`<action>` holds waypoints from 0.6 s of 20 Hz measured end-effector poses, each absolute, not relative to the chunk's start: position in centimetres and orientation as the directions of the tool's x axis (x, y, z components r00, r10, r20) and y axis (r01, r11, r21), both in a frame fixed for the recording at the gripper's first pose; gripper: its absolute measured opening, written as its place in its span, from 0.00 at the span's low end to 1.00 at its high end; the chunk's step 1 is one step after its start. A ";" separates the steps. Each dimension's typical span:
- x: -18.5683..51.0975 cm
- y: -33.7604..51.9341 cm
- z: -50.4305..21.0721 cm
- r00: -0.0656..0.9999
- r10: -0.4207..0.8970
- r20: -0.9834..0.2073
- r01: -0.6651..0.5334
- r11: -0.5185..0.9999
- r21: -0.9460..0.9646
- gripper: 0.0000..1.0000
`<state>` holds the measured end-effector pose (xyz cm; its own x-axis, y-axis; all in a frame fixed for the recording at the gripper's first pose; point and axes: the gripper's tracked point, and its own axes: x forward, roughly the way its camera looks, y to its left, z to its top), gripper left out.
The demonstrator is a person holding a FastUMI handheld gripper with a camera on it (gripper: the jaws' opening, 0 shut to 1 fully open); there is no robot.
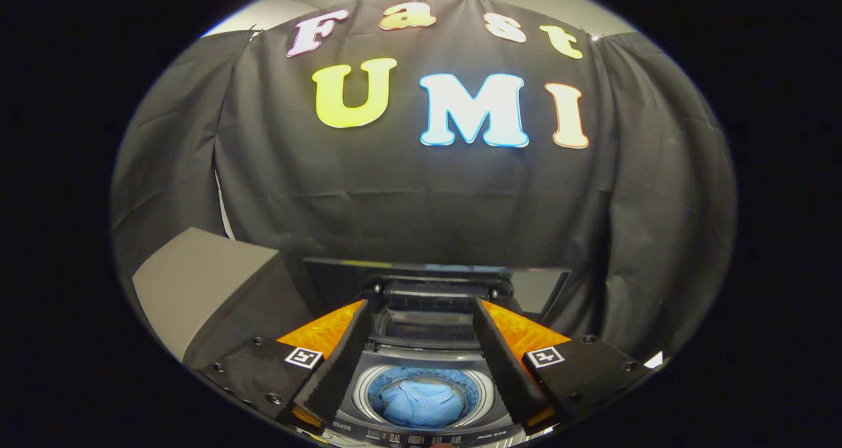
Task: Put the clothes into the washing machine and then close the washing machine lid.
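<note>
Gripper view. The gripper [421, 323] sits at the bottom centre of the frame with its two fingers spread wide apart and nothing held between them. Through the gap between the fingers, lower centre of the frame, the washing machine [421, 428] is seen from above and in front. Its round drum [421, 395] is open, and a light blue garment [421, 403] lies bunched inside it, well below the drum rim. The lid [434, 280] stands raised just beyond the fingertips, at the centre of the frame, in front of the black booth wall. Whether the lid is one panel or a folded one cannot be told. A grey box-like object [197, 283] stands at the lower left of the frame, beside the machine.

Step in hand, as judged: the loading part appears complete, as the garment is already in the drum; the remaining part is closing the lid.

Procedure for a good close:
- Bring the fingers to the raised lid's top edge, approaching from the front.
- Either close both fingers on that edge or hook one finger behind it. Whether a grip is needed cannot be told from here.
- Draw the lid forward and down along its hinge arc. Do not push straight down.
- Confirm that no cloth lies over the drum rim before seating the lid.

Contents: drum, one blue garment; any other contents cannot be made out.
</note>
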<state>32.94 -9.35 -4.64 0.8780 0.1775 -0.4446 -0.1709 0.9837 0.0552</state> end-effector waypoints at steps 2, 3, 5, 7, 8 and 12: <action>34.1 -9.0 -4.1 0.882 0.188 -0.433 -0.174 0.982 0.073 0.97; 34.8 -8.8 -4.1 0.880 0.194 -0.434 -0.176 0.981 0.083 0.97; 36.1 -8.6 -4.2 0.878 0.191 -0.438 -0.171 0.982 0.086 0.97; 37.8 -8.2 -4.1 0.881 0.196 -0.431 -0.174 0.981 0.090 0.97; 38.5 -7.9 -4.0 0.882 0.202 -0.426 -0.179 0.979 0.093 0.97; 41.5 -6.8 -3.8 0.887 0.215 -0.409 -0.192 0.976 0.098 0.97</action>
<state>41.49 -6.84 -3.84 0.8867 0.2154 -0.4091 -0.1920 0.9765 0.0981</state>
